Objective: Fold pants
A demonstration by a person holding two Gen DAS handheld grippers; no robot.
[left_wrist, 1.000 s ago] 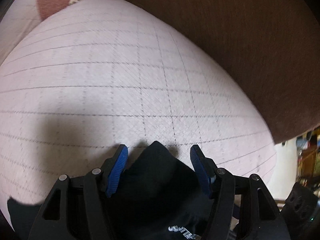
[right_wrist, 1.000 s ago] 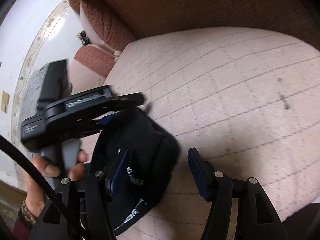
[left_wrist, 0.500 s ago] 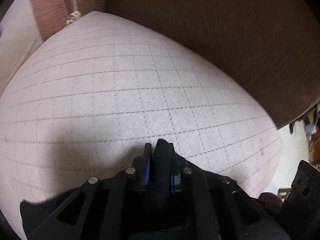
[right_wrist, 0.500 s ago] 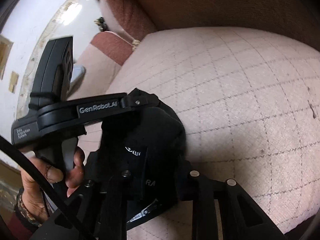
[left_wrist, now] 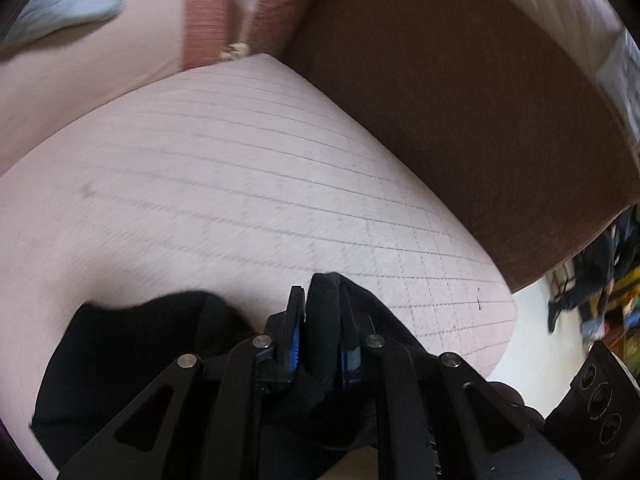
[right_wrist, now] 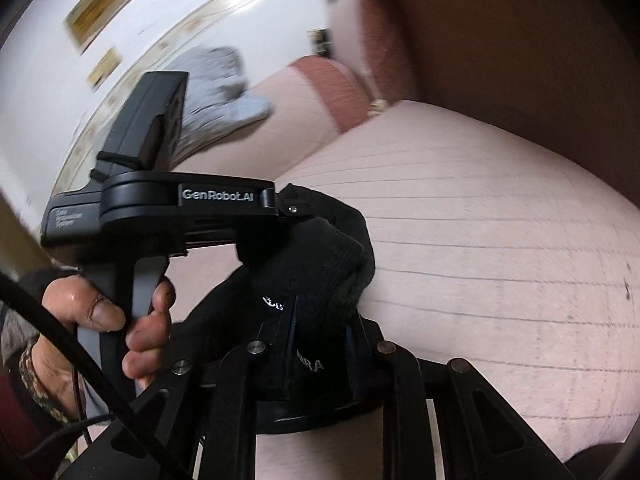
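A pale pink sofa cushion (left_wrist: 240, 184) with a thin grid pattern fills the middle of both views, and the dark brown backrest (left_wrist: 460, 100) rises along the upper right. In the upper left of the left wrist view sits a reddish armrest (left_wrist: 202, 20), and a grey cloth (right_wrist: 216, 84) lies blurred beyond it, at the upper left of the right wrist view.

The black pants (left_wrist: 132, 352) are bunched at the lower edge of the cushion, low in both frames, with white lettering showing on the fabric in the right wrist view. The left gripper (left_wrist: 322, 320), at the bottom centre of its own view, has its jaws pressed together on a raised fold of the pants. The right gripper (right_wrist: 320, 320), at the bottom centre of its view, likewise has its jaws pinching a bundle of the same fabric. The person's left hand (right_wrist: 108, 320) grips the handle of the left gripper at the lower left of the right wrist view.
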